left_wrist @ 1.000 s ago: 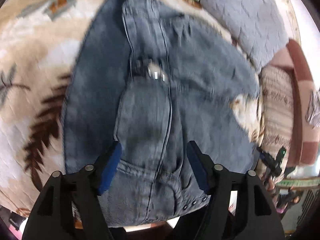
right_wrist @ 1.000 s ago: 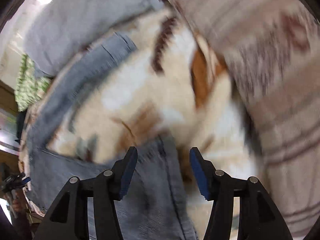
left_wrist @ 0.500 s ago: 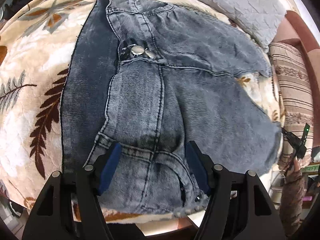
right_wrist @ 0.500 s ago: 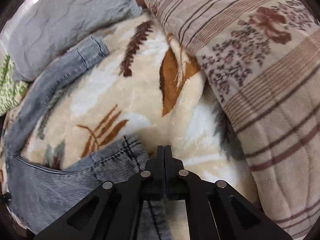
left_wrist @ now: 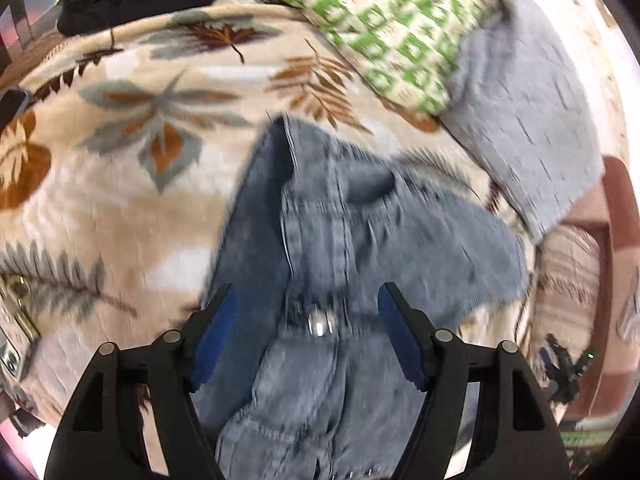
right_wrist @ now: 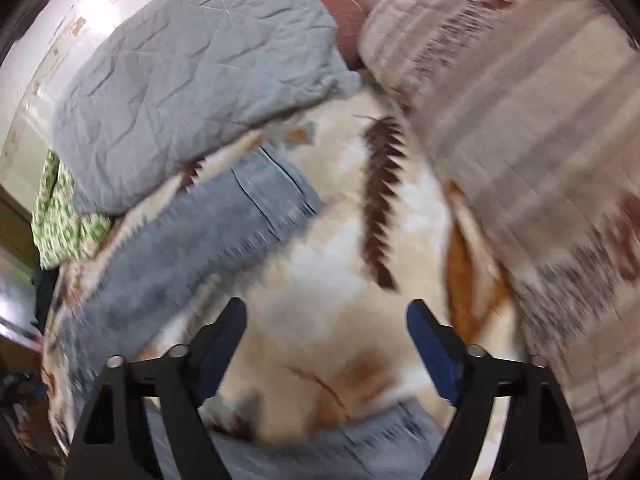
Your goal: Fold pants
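Observation:
Grey-blue denim pants lie spread on a cream leaf-print blanket. In the left wrist view my left gripper is open and empty, its blue pads on either side of the waistband and metal button. In the right wrist view one pant leg stretches to the upper left and the other leg's hem lies low between the fingers. My right gripper is open and empty above the blanket between the two legs.
A grey quilted pillow and a green-patterned cloth lie at the back. A striped beige blanket is piled on the right. A reddish-brown headboard borders the bed.
My right gripper, shut half a second ago at the pant leg hem, has opened and lifted away. My left gripper has moved forward over the waistband, still open.

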{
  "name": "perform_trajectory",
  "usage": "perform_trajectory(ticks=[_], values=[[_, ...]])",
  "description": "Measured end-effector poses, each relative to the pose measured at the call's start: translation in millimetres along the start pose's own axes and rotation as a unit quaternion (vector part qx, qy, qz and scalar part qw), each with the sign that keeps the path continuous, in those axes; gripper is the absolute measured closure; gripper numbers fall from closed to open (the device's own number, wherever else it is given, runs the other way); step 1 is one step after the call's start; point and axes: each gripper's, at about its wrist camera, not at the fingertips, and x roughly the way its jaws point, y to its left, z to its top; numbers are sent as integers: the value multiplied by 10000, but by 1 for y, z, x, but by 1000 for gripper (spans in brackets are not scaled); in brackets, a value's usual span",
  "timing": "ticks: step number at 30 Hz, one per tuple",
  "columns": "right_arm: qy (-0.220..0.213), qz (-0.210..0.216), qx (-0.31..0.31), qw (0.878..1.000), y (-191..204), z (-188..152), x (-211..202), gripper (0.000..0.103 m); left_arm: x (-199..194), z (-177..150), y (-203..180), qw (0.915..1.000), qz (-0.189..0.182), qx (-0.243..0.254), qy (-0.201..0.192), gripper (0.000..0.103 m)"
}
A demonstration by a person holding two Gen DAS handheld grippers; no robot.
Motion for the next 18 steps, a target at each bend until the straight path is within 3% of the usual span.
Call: perform_trajectory(ticks=[2,8,13,18], values=[[-97,174,8,9998,13,25,15,16,9,19,-1,9999,62,-94,8,31],[119,98,39,9999,41,86,85,16,35,63,-1,9991,6,-391,169,31],[370,-34,-156,9992,55,110,145,16,58,98,12,9958,28,-881,257,31],[503,-145,-463,9976,67,121,187,16,82,116,14,9950,-7,-913,396,31]])
